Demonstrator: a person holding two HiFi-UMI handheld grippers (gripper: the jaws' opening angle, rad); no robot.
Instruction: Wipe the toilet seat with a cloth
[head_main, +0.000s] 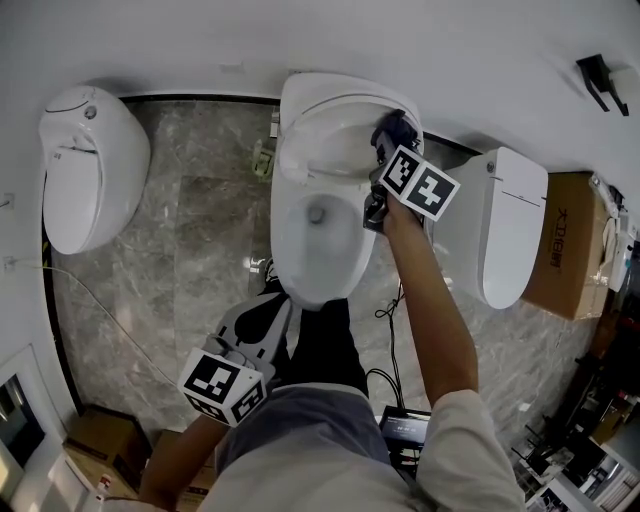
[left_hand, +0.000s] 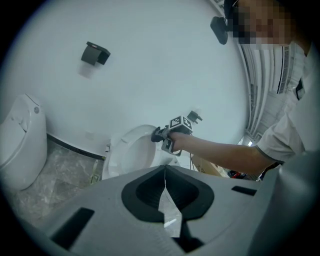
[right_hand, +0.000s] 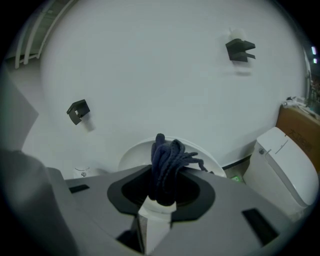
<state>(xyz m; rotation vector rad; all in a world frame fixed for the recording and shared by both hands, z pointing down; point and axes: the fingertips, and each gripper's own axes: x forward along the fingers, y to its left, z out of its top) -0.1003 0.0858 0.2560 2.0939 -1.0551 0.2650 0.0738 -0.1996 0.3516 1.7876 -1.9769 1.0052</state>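
Soft, even light brightens the white wall (head_main: 300, 40); wall fittings (right_hand: 240, 50) cast faint shadows. Both gripper views curve strongly and go black at the corners.

Widest free passage: the marble floor (head_main: 195, 250) left of centre frame, between the left toilet (head_main: 90, 170) and the middle toilet (head_main: 320, 265). Right of the bowl the gap to the right toilet (head_main: 505, 225) is narrow, crossed by the person's forearm (head_main: 432, 300), with cables (head_main: 392, 345) on the floor below it. The raised lid (head_main: 325, 100) stands against the wall (head_main: 200, 40) at upper centre; clearance behind it looks nil, though hard to judge from above.
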